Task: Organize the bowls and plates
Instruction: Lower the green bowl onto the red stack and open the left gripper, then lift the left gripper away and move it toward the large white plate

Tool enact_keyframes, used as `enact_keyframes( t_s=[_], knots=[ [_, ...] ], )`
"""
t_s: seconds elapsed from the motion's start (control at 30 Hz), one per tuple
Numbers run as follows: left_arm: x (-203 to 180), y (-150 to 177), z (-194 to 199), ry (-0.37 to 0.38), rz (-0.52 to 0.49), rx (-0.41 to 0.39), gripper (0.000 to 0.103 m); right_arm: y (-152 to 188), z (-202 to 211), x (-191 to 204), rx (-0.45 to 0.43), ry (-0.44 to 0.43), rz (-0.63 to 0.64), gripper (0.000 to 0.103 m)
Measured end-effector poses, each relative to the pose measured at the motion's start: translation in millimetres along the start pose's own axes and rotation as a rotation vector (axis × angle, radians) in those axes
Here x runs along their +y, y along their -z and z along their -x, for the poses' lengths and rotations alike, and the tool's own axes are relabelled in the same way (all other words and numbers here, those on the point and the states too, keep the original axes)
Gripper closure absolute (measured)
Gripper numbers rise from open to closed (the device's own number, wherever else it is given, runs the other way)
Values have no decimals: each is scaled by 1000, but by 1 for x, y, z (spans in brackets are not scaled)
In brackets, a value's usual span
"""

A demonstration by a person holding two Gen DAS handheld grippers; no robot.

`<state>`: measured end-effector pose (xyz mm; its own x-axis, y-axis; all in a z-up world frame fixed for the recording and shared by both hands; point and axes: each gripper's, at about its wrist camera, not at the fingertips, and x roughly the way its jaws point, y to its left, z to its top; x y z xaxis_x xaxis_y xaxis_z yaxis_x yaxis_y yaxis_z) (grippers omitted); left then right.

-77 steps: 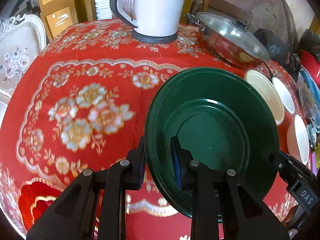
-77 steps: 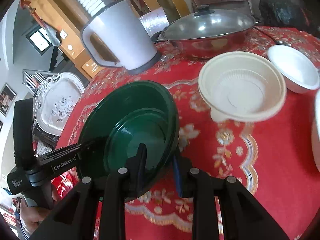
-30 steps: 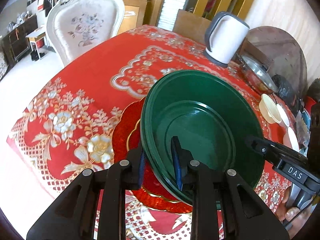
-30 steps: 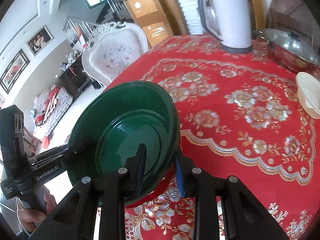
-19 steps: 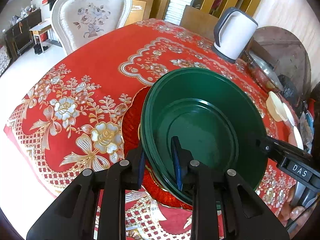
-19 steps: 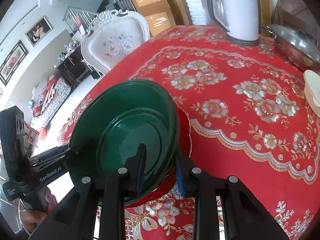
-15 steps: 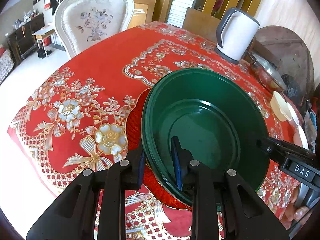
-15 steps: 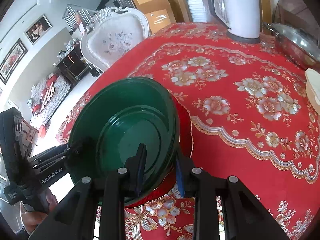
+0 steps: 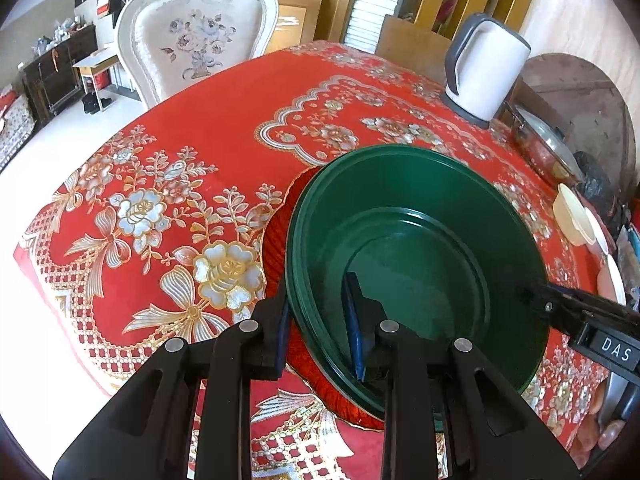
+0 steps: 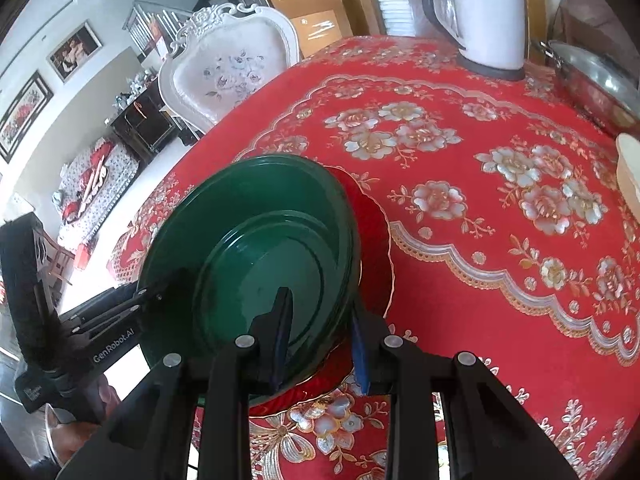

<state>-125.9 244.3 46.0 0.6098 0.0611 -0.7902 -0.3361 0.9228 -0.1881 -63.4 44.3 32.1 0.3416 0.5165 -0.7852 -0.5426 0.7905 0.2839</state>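
A dark green bowl stack point(image 9: 416, 248) is held from both sides over a red plate point(image 9: 276, 224) on the red floral tablecloth. My left gripper point(image 9: 316, 324) is shut on the stack's near rim. My right gripper point(image 10: 320, 332) is shut on the opposite rim of the same green bowls point(image 10: 256, 248), with the red plate point(image 10: 376, 248) showing just beneath. Each gripper shows in the other's view, the right one point(image 9: 536, 300) and the left one point(image 10: 148, 292). I cannot tell whether the bowls touch the plate.
A white kettle point(image 9: 484, 72) and a lidded steel pan point(image 9: 544, 140) stand at the far side of the table. Cream and white bowls point(image 9: 572, 220) lie at the right edge. A white ornate chair point(image 9: 196, 40) stands behind the table.
Both grippers carried the green bowls from the far, kettle side of the table to the near side, over the red plate, and lowered them slightly.
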Motion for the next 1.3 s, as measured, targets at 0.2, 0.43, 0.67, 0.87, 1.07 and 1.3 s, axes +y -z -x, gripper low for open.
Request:
enact_keyframes(
  t_s=[0.2,0.43,0.67,0.87,1.07,1.3],
  knots=[
    [4,-2,-1,-6,10,-6,77,1,1,0,4,-3,-8,62],
    [0,0,13,10,-6,-45,62,-2,12,-7,-18,-2,-35,59],
    [3,-1,43,-35,-17,-142,39,-2,26,-18,-46,-21,-65,58],
    [1,-7,61,-82,-29,-203,39,-3,35,-21,-69,-35,-74,57],
    [-27,-14,73,-49,-86,-243,39,-1,46,-27,-91,-29,-77,57],
    [-78,-19,68,27,-162,-236,39,5,66,-54,-123,3,-124,53]
  ],
)
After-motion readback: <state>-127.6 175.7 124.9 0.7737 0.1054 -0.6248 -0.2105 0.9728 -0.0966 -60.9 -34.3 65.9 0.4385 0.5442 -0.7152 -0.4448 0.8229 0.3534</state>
